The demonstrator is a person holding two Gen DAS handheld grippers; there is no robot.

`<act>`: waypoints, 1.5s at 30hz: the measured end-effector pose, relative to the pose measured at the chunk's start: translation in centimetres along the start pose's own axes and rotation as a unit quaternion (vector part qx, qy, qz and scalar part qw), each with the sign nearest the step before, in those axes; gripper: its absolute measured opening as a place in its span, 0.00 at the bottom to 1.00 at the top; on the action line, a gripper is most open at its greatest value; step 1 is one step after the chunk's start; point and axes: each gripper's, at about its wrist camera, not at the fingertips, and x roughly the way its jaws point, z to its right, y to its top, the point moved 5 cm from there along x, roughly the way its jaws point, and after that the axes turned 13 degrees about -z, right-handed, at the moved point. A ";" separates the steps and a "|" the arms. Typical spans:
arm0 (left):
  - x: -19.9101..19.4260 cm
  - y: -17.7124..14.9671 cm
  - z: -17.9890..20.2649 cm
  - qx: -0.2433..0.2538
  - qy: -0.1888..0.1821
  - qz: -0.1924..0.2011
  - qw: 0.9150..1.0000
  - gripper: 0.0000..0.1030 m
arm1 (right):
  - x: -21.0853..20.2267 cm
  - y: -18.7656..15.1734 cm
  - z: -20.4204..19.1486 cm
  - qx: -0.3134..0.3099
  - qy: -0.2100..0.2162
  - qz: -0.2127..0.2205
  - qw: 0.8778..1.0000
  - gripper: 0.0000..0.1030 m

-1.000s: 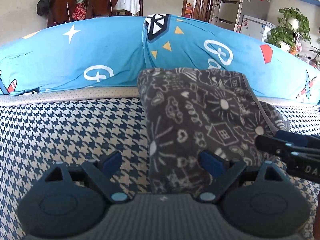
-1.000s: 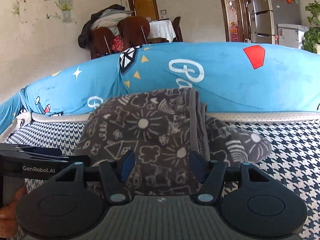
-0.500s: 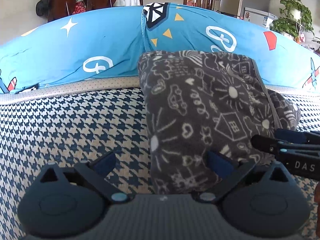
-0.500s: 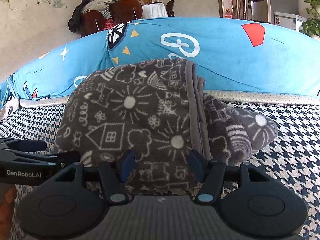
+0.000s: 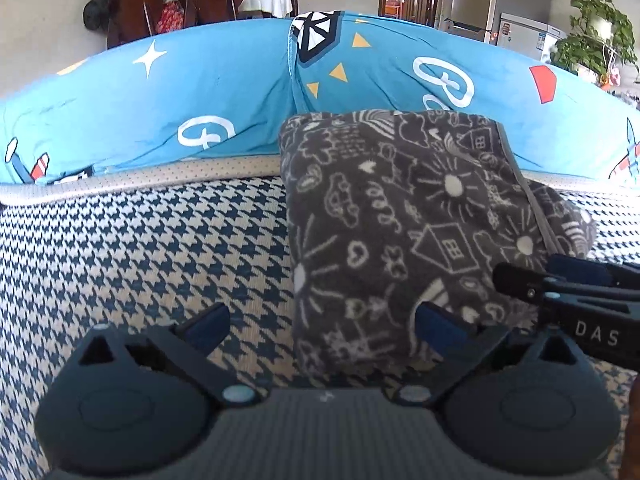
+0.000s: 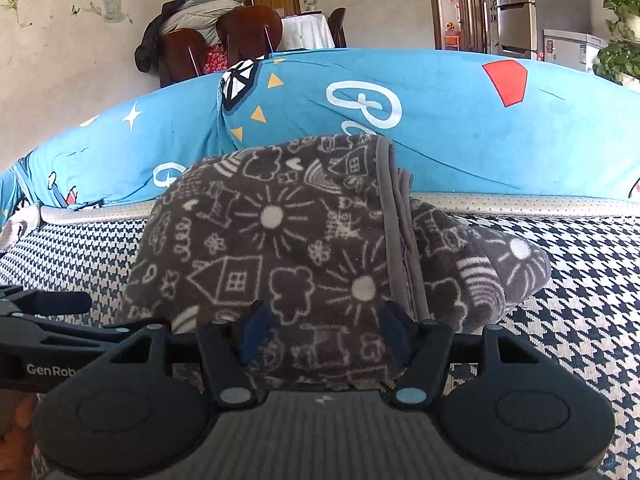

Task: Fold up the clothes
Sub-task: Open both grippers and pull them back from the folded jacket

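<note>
Folded grey garment (image 6: 288,248), near edge hidden behind both spread, empty grippers (image 5: 320,322) (image 6: 320,328).

Both claws — slightly back from garment (image 6: 304,248)

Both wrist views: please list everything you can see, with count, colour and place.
garment: 1, grey with white doodles, folded on the cover
cover: 1, navy-white houndstooth, underneath
bolster: 1, blue with prints, behind garment
chairs: 2, brown, far left
fridge: 1, silver, far right
plant: 1, green, far right
left gripper: 1, black, open, at garment's left edge
right gripper: 1, black, open, at garment's near edge
</note>
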 end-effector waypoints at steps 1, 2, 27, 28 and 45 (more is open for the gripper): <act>-0.3 -0.1 0.0 -0.003 -0.001 -0.003 1.000 1.00 | -0.3 0.0 0.0 0.004 0.003 -0.001 1.000 0.60; -0.5 -0.4 0.0 -0.004 0.002 -0.005 1.000 1.00 | -0.5 0.0 -0.1 0.009 0.005 -0.002 1.000 0.61; -4.5 -5.2 2.2 0.007 0.037 -0.015 0.999 1.00 | -6.2 -3.3 -0.8 0.018 -0.034 -0.013 0.999 0.89; -4.5 -5.4 2.2 0.007 0.038 -0.017 0.999 1.00 | -6.4 -3.4 -0.7 0.021 -0.036 -0.012 0.999 0.89; -3.7 -6.6 2.2 0.007 0.052 -0.045 0.998 1.00 | -4.3 -4.0 -0.2 0.031 -0.041 -0.071 0.996 0.91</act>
